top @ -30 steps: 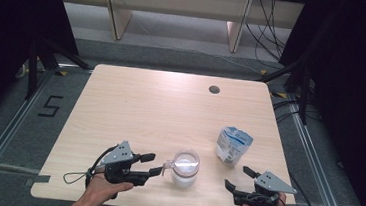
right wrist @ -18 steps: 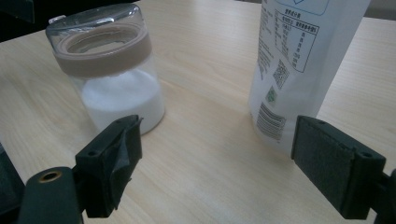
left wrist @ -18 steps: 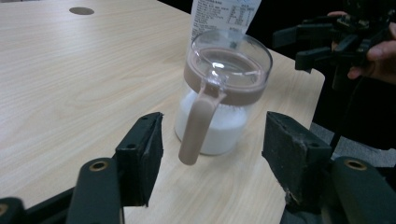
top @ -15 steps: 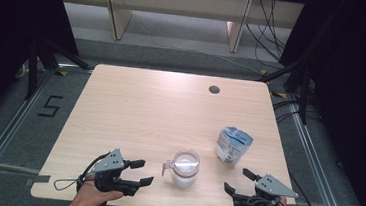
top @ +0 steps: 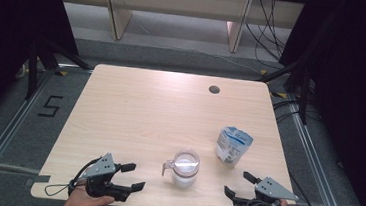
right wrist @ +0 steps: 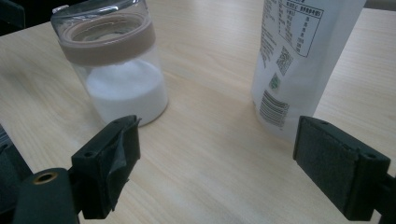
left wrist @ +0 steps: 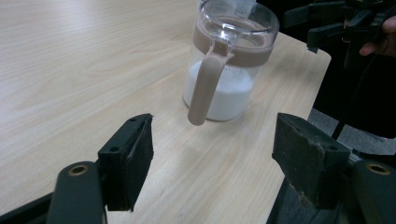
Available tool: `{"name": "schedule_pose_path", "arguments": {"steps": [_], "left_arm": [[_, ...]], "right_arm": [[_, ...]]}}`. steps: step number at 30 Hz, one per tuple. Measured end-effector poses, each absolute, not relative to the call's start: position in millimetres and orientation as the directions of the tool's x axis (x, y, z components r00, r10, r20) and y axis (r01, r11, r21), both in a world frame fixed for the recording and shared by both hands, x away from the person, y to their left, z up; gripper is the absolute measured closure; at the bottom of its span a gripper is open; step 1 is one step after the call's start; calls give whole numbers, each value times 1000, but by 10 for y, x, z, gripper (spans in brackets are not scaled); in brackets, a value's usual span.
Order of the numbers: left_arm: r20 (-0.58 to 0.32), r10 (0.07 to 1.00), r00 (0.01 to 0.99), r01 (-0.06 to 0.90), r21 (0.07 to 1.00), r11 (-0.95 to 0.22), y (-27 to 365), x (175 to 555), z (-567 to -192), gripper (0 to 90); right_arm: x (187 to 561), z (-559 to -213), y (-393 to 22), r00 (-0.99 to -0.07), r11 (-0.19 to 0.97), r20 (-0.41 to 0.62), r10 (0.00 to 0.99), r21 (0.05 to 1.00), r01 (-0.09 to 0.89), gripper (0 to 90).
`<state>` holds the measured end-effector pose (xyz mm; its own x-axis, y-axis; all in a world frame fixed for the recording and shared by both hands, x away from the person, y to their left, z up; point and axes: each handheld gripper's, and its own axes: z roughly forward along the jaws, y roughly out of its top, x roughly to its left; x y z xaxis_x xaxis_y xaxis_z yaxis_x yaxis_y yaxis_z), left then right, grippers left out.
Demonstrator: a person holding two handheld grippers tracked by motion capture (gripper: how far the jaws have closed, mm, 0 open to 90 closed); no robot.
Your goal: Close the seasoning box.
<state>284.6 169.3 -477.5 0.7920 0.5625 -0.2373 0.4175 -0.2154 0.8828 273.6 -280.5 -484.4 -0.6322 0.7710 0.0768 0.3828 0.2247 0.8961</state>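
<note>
left claw (top: 133,176): black, grey three-cornered plate, looped black cable | right claw (top: 239,184): same (brass-coloured rivets showed on jaws)

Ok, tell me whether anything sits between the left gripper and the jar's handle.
Nothing visible does. The left gripper has open jaws that have just been opening, with bare table running up to the jar's handle.

Clear glossy plastic jar (top: 185,167), matt brown handle (left wrist: 204,88); pale smooth wood-grain table (top: 145,110).
</note>
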Motion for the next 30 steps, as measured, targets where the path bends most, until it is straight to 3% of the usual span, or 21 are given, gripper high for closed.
{"name": "schedule_pose_path", "arguments": {"steps": [12, 25, 27, 30], "left_arm": [[-210, 562, 800, 408, 877, -254, 1729, 2823, -4851, 247], [-219, 566, 795, 417, 874, -248, 1733, 2833, -4883, 244], [-215, 570, 793, 418, 873, -252, 1738, 2835, -4885, 239], [-238, 576, 782, 441, 865, -241, 1734, 2835, -4900, 232]], "right_arm": [[2671, -4861, -2824, -613, 216, 104, 784, 879, 424, 157], [2706, -4884, -2835, -612, 241, 71, 788, 879, 412, 157], [2683, -4882, -2814, -601, 213, 117, 791, 867, 450, 157], [2694, -4891, -2824, -593, 220, 108, 798, 864, 453, 157]]}}
